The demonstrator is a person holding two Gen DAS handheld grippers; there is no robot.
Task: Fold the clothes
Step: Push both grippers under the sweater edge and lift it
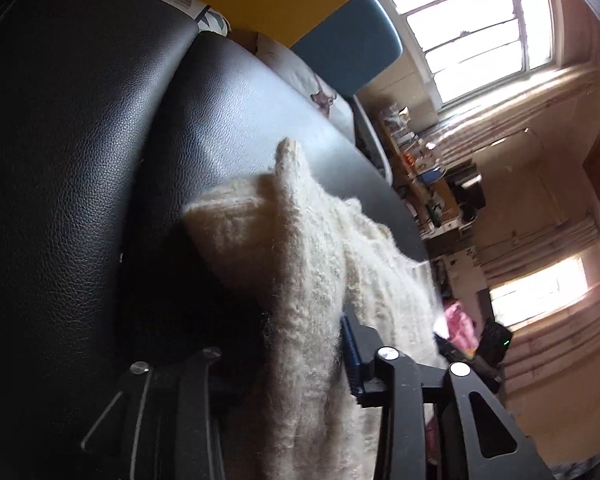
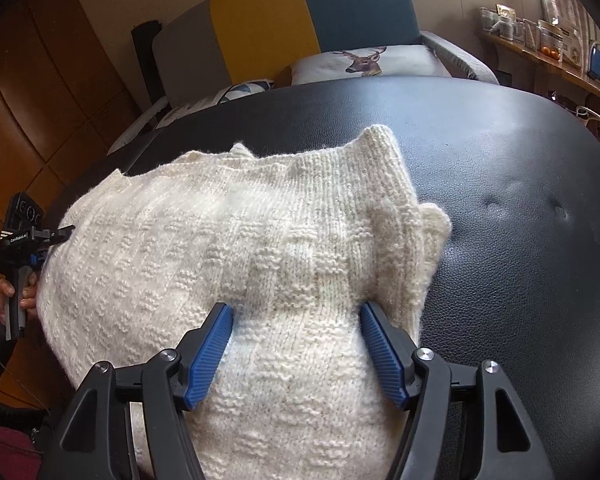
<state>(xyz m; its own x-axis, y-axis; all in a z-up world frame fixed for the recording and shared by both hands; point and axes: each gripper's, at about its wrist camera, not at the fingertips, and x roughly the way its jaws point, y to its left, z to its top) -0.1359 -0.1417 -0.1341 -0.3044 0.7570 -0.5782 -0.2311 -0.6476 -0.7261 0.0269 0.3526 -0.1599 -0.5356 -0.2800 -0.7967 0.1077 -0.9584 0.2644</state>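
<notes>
We hold our right tool (image 2: 296,344) spread over the cream knitted sweater (image 2: 228,240) on the black leather tabletop (image 2: 520,200), while our left tool (image 1: 300,360) seemingly clamps its edge, keeping it taut for folding.

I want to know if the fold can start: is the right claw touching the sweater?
Touching. The right wrist view shows the right claw open, both blue fingers pressed against the cream sweater bunched between them.

Sweater (image 2: 236,240) fuzzy cream knit; seat (image 2: 520,208) glossy grained black leather; tongs' pads (image 2: 384,352) ribbed blue.
</notes>
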